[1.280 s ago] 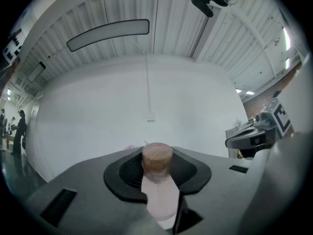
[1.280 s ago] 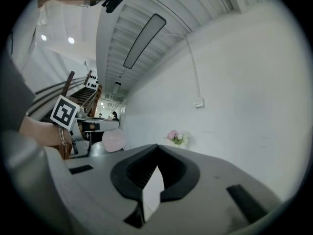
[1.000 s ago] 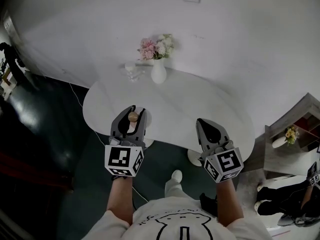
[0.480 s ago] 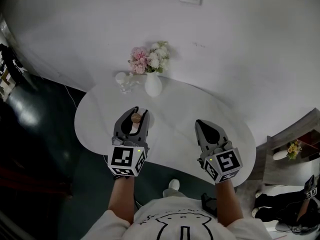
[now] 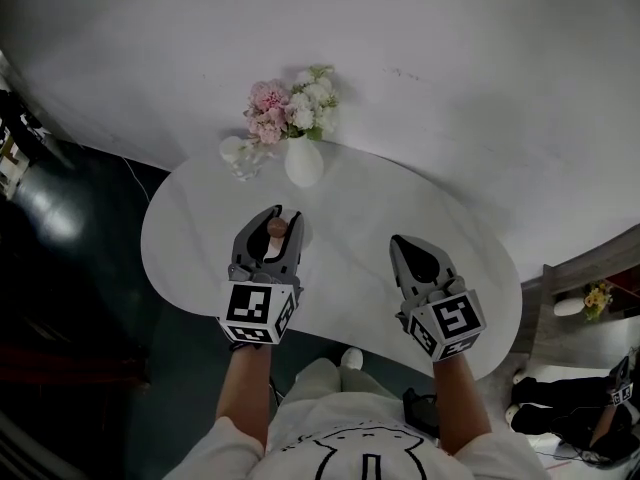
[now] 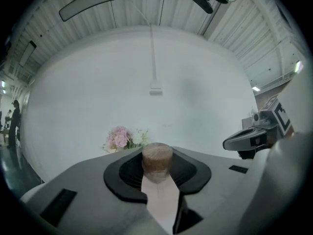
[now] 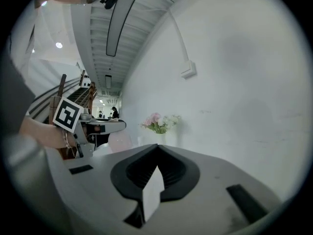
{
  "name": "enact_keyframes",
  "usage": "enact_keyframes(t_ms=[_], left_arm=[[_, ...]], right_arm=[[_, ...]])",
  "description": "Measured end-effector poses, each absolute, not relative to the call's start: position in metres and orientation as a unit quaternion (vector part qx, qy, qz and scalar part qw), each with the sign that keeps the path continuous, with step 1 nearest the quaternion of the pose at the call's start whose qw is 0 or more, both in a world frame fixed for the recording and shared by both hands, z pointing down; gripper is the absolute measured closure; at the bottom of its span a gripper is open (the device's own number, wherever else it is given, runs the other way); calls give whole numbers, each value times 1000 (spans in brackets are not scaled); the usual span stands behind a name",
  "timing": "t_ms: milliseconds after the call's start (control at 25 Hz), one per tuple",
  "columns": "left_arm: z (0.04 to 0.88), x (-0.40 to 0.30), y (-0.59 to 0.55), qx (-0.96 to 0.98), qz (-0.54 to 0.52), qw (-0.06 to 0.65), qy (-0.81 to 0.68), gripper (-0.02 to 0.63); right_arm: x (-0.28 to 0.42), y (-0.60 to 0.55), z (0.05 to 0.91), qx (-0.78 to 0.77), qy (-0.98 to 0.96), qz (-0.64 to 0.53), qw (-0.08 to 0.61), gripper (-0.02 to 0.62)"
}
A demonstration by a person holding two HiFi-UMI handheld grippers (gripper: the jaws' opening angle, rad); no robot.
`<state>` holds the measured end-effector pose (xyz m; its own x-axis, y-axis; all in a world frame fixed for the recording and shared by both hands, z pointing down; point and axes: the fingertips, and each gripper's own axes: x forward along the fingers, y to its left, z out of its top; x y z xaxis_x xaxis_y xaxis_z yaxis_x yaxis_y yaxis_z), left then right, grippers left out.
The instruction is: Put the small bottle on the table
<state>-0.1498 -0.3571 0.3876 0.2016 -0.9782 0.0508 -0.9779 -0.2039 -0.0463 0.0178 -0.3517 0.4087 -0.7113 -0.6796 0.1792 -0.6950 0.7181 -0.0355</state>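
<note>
A small bottle (image 5: 277, 228) with a brown cork top stands upright between the jaws of my left gripper (image 5: 272, 218), which is shut on it above the left part of the white oval table (image 5: 190, 218). In the left gripper view the bottle (image 6: 157, 160) fills the gap between the dark pads (image 6: 124, 177). My right gripper (image 5: 412, 248) hovers over the table's right part with its jaws together and nothing in them; the right gripper view shows the same shut gripper (image 7: 156, 168).
A white vase of pink and white flowers (image 5: 303, 160) stands at the table's far edge, with a small clear glass object (image 5: 240, 156) to its left. A white wall rises behind the table. Dark floor lies to the left, and a shelf (image 5: 590, 288) to the right.
The table has slid closer beneath both grippers, which now hang further over its top. The left gripper still holds the bottle; the right one stays shut.
</note>
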Motion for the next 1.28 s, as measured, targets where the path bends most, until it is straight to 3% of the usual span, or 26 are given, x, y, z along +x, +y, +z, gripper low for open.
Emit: enact_keyframes(t_ms=[1280], left_arm=[[555,-140,-462,-824,-118,-121,541,483]], right_arm=[[-15,-426,500,427,-886,126,132,603]])
